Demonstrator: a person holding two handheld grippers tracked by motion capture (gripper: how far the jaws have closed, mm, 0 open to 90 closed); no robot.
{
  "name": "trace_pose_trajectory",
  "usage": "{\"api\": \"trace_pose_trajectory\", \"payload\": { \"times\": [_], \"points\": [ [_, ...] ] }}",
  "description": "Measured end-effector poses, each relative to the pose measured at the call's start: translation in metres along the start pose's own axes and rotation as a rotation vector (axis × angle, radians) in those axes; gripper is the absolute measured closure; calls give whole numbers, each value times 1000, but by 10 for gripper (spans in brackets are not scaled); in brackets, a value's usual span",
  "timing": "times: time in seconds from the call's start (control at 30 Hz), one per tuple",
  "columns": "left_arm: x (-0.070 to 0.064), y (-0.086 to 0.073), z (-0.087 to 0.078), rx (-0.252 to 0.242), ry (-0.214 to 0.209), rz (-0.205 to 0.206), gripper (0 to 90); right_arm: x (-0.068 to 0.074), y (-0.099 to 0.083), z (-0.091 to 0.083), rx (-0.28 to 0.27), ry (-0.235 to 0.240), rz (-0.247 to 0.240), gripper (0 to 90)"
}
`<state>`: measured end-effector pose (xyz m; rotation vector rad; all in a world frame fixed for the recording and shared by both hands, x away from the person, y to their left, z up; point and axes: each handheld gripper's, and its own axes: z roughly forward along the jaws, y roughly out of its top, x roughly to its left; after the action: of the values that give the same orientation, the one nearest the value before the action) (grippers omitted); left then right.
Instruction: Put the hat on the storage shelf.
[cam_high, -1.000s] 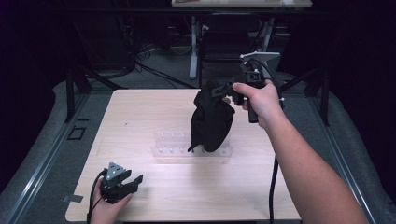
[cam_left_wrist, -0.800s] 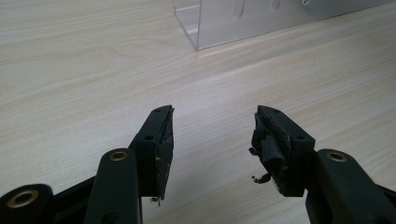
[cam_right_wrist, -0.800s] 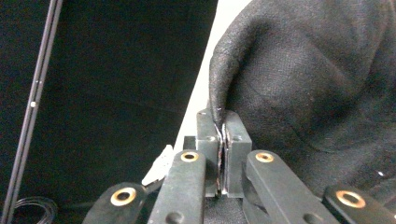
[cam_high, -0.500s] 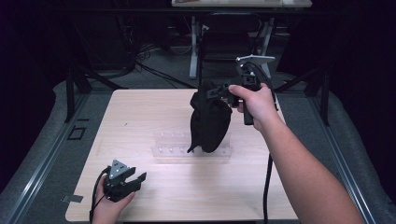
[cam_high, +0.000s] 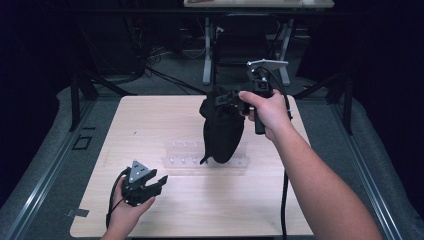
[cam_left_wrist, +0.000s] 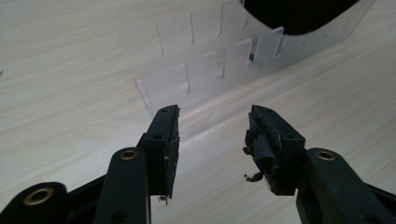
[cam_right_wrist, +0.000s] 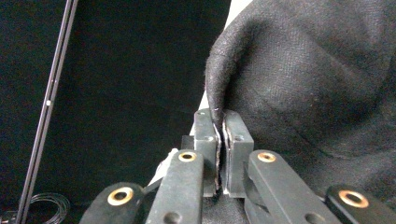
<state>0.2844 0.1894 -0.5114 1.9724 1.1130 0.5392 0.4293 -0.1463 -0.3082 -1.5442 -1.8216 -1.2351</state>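
A black cloth bag (cam_high: 221, 130) hangs in the air over the middle of the table, its lower end just above a clear plastic rack (cam_high: 182, 154). My right gripper (cam_high: 226, 100) is shut on the bag's top edge, and in the right gripper view the black fabric (cam_right_wrist: 303, 79) is pinched between the jaws of that gripper (cam_right_wrist: 219, 135). My left gripper (cam_high: 156, 183) rests low near the table's front left, open and holding nothing. In the left gripper view its gripper (cam_left_wrist: 212, 135) points at the slotted clear rack (cam_left_wrist: 205, 70), with the bag's bottom (cam_left_wrist: 299, 14) above it.
The wooden table (cam_high: 150, 125) sits on grey floor mats. Dark table legs and cables (cam_high: 165, 75) stand behind it. A cable (cam_high: 284, 200) trails from the right gripper along the forearm.
The right gripper has lifted the bag a little higher and slightly left. The left gripper has stayed near the front left, shifting only slightly.
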Motion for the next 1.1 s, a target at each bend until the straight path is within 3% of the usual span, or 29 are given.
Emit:
{"api": "trace_pose_trajectory", "payload": {
  "times": [0.3, 0.57, 1.1],
  "points": [
    [-20, 27, 3, -40, -22, 48, 517, 4, 0, 7, 1, 8, -2, 863],
    [-31, 39, 5, -44, -57, 78, 543, 5, 0, 12, 2, 23, -2, 854],
    [-61, 63, 13, -69, -70, 148, 594, 9, 1, 21, -6, 31, -7, 856]
  ]
}}
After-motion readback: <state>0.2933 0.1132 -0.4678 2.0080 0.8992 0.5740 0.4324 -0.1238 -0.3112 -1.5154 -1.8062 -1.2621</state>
